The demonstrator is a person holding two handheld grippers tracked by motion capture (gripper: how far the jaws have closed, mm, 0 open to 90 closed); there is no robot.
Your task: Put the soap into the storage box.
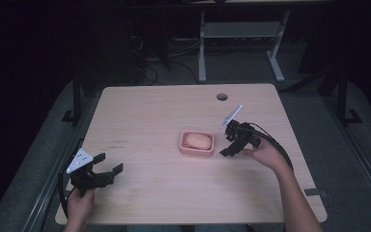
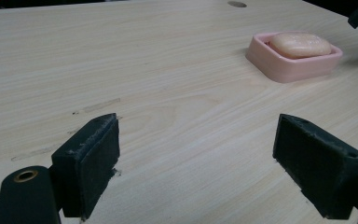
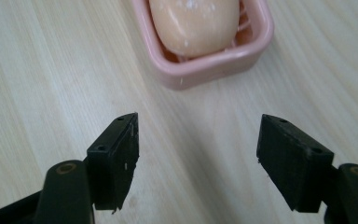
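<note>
item: bar of soap (image 1: 198,140), peach, lay in pink soap dish (image 1: 196,151) at mid counter (image 1: 140,121). right hand-held gripper (image 1: 228,149) just beside dish, jaws apart, empty. left hand-held gripper (image 1: 109,166) well apart, released, nothing held. advised: centred over bar, jaws widened past its sides, closed gently, soap likely slippery.

in the right gripper view the pink soap dish (image 3: 205,65) and its soap (image 3: 193,23) run off the top edge. in the high view, the person's forearms are cut off at the bottom edge.
</note>
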